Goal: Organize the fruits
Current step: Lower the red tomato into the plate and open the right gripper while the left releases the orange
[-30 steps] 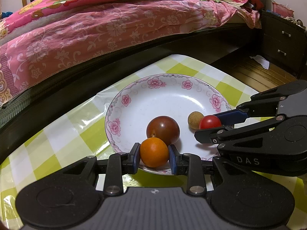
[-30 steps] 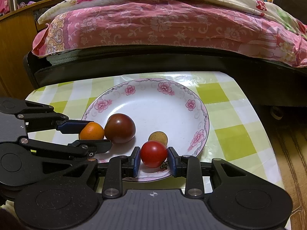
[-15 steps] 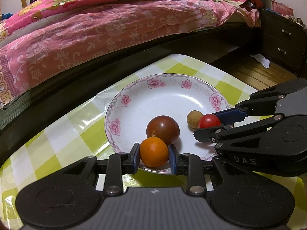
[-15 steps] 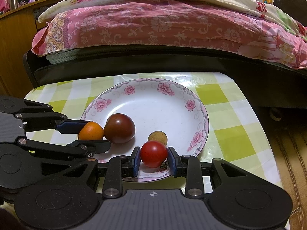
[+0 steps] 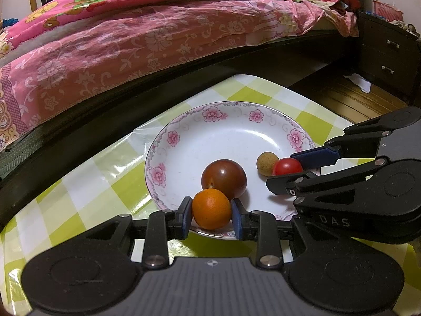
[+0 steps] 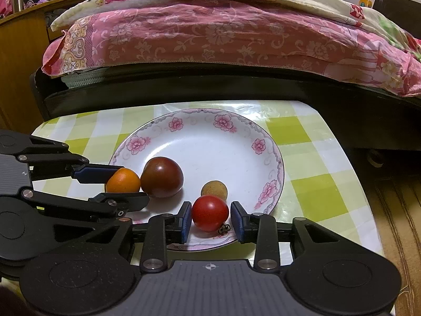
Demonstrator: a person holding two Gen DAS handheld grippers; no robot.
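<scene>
A white plate with pink flowers [image 5: 223, 131] [image 6: 231, 142] sits on a green-checked tablecloth. A dark brown-red fruit [image 5: 223, 178] [image 6: 161, 177] and a small tan round fruit [image 5: 267, 163] [image 6: 214, 190] lie in it. My left gripper [image 5: 211, 217] [image 6: 123, 183] is shut on an orange [image 5: 211, 212] [image 6: 123, 181] at the plate's near rim. My right gripper [image 6: 210, 218] [image 5: 292, 167] has its pads slightly apart from a red tomato [image 6: 210, 212] [image 5: 287, 166] that rests on the plate.
A bed with a pink floral cover [image 5: 131, 42] [image 6: 223, 31] and a dark frame runs along the table's far side. A dark drawer cabinet [image 5: 386, 55] stands at the right. The wooden floor [image 6: 394, 223] lies past the table's right edge.
My right gripper has opened slightly, and small gaps now show beside the tomato. The left gripper still holds the orange in the same place.
</scene>
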